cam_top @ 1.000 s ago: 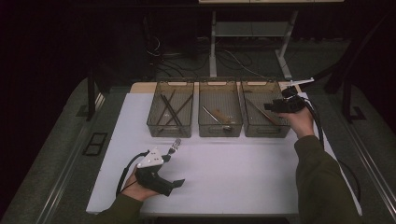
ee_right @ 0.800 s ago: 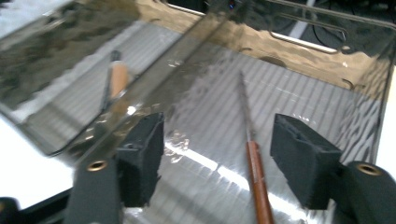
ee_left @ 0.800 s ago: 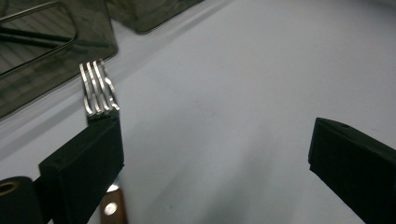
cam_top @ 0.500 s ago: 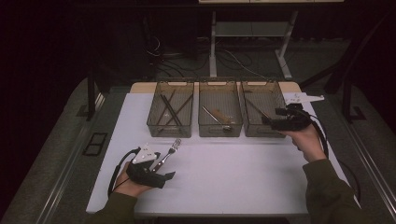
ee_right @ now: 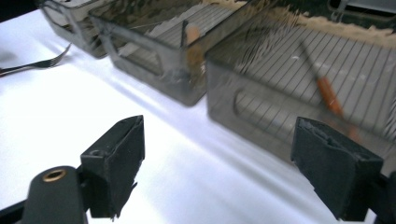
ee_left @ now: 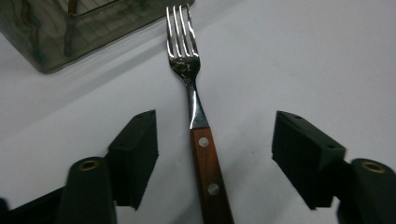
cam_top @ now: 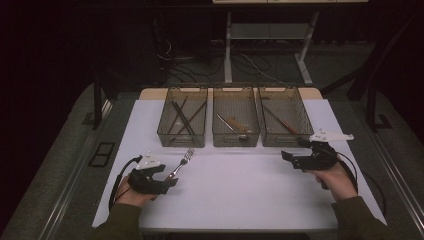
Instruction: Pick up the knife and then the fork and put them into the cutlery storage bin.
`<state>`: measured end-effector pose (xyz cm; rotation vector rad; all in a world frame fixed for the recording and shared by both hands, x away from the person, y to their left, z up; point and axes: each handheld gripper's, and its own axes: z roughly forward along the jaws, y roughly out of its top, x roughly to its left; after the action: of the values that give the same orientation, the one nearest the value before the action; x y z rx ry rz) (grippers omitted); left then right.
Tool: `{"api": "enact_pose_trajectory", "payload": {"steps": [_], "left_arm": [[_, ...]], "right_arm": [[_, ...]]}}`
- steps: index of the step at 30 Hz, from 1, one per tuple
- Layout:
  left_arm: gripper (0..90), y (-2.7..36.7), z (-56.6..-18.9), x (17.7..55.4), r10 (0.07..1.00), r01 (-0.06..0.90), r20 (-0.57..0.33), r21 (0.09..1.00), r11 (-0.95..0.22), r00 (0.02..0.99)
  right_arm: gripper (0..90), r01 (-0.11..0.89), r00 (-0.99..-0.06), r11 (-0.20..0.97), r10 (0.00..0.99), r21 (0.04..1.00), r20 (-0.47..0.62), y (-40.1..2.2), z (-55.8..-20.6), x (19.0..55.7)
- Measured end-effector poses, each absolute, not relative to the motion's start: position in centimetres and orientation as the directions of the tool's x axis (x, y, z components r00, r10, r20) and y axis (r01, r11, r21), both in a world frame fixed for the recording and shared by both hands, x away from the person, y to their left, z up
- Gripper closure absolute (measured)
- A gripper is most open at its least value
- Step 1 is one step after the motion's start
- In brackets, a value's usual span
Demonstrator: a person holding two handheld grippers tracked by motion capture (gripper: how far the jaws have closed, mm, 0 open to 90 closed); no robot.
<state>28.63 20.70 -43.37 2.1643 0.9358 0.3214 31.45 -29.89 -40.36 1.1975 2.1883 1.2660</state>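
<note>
Fork (ee_left: 198, 140) is lying flat on the white tabletop (cam_top: 240, 195), tines pointing to one o'clock at the left bin (cam_top: 182, 125). Left gripper (ee_left: 212, 149) is straddling its wooden handle, jaws apart and just closing. Right gripper (cam_top: 289, 158), empty, is opening at three o'clock.

No text, label, brand, number or sign is showing legibly anywhere in these pictures.
</note>
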Motion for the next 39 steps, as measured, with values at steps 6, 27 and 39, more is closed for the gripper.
{"api": "enact_pose_trajectory", "payload": {"steps": [6, 27, 39], "left_arm": [[47.3, 20.8, -43.7, 28.9, 0.725, 0.559, -0.057, 0.679, -0.476, 0.687], [76.6, 20.2, -43.7, 28.8, 0.75, 0.604, -0.038, 0.62, -0.501, 0.661], [76.6, 19.2, -42.7, 28.4, 0.721, 0.568, -0.041, 0.648, -0.508, 0.692]], "right_arm": [[17.7, 0.504, -0.604, 0.264, 0.788, 0.822, 0.118, -29.6, -42.0, 29.3], [14.8, 0.481, -0.635, 0.308, 0.768, 0.821, 0.084, -28.9, -42.7, 27.4], [14.7, 0.503, -0.654, 0.31, 0.747, 0.807, 0.121, -28.5, -42.4, 27.6]]}}
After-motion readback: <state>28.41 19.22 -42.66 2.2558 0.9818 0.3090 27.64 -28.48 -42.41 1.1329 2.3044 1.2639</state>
